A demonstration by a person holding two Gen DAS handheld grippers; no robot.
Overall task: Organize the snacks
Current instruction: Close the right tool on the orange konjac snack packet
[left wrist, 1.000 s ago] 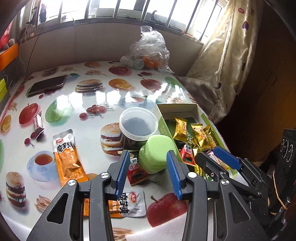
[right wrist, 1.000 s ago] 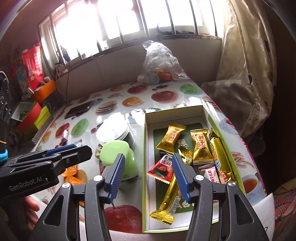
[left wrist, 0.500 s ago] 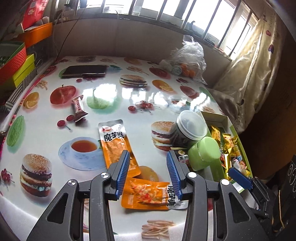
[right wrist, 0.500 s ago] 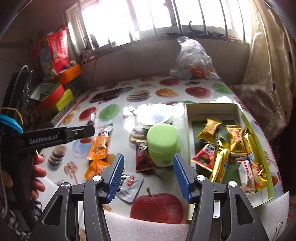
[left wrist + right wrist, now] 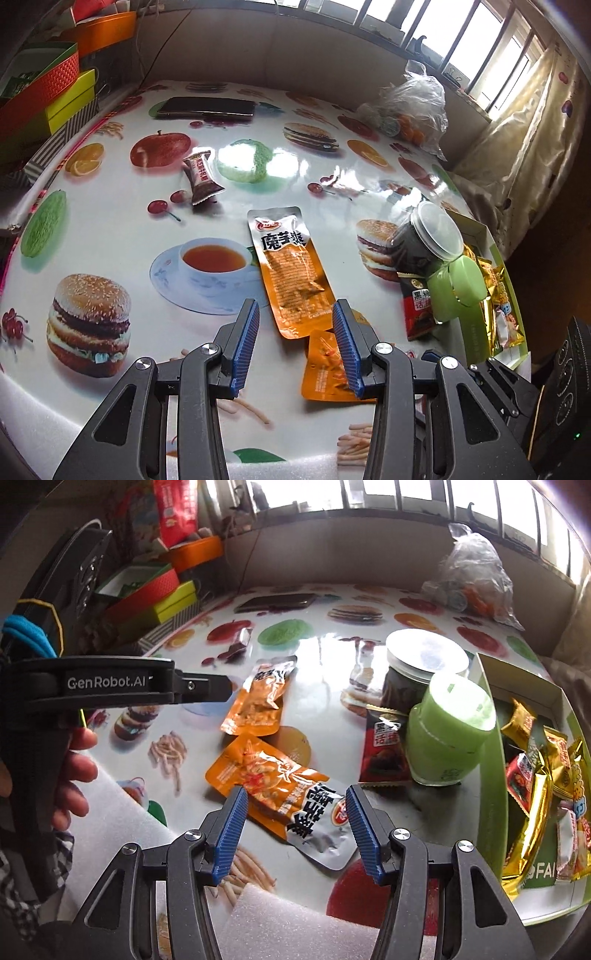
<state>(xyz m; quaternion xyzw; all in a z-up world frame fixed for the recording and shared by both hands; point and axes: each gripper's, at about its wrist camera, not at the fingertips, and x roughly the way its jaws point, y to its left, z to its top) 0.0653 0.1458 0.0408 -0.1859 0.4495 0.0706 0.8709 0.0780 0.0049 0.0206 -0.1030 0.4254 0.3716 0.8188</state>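
Left gripper (image 5: 295, 343) jaws partly apart, nothing between the pads, hanging above the near end of the long orange pouch (image 5: 291, 269) without touching it. Right gripper (image 5: 293, 830) jaws wider, also empty, framing the second orange pouch (image 5: 280, 794), which lies flat on the table (image 5: 110, 229) with its silver end toward the camera; pads not on it. The two pouches lie end to end, corners overlapping in the left view. The person's hand (image 5: 72, 771) grips the left tool's handle at the left edge of the right view. Right of the pouches: a dark red packet (image 5: 384, 749) lying against a green jar (image 5: 448, 734), with a clear-lidded dark jar (image 5: 421, 672) just behind. Beyond those, an open tray (image 5: 491, 768) with green walls holds gold and red wrapped snacks (image 5: 535, 775). A small brown candy (image 5: 202, 177) lies alone toward the far left. Phone (image 5: 207, 107) near the far edge, a clear plastic bag (image 5: 413, 110) at the far right. Tablecloth is glossy, printed with burgers, fruit, a teacup. Stacked coloured boxes (image 5: 48, 88) off the left edge, barred window behind, a curtain (image 5: 524, 147) on the right.
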